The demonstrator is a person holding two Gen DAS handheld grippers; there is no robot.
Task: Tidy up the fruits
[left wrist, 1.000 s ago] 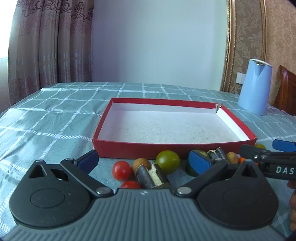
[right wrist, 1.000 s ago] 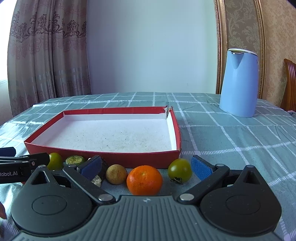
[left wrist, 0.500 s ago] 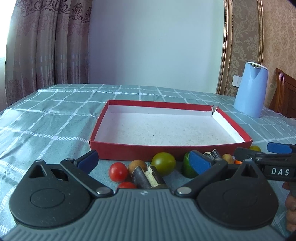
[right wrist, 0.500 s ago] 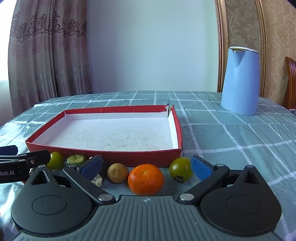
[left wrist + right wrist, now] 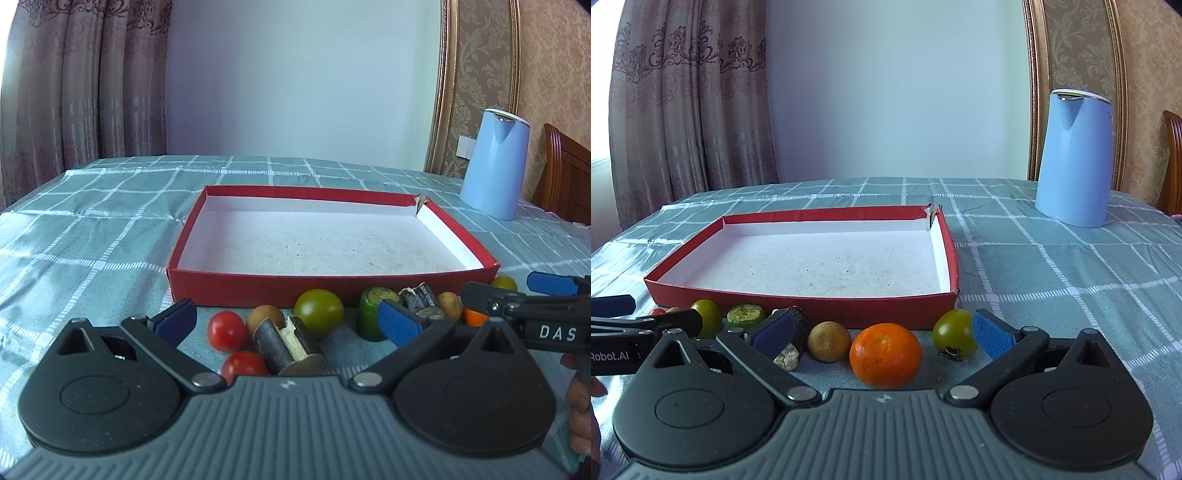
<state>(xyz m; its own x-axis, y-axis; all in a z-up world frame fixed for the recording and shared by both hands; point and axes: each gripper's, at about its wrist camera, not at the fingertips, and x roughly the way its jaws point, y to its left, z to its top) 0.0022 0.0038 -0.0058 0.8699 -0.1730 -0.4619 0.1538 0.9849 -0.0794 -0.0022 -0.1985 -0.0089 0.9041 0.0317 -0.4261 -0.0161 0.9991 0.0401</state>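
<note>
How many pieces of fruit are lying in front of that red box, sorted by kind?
Red tomatoes: 2
Green tomatoes: 2
Tan round fruits: 2
Dark cane pieces: 2
Cut green piece: 1
Orange: 1
Total: 10

On my right tongs (image 5: 517, 295), seen from the left camera, white letters "DAS" stand on the black side of the body; the rest of the word runs out of the picture. On my left tongs (image 5: 646, 314), seen from the right camera, white letters read "Robot.AI" on the black side, cut off at the picture's left edge.
</note>
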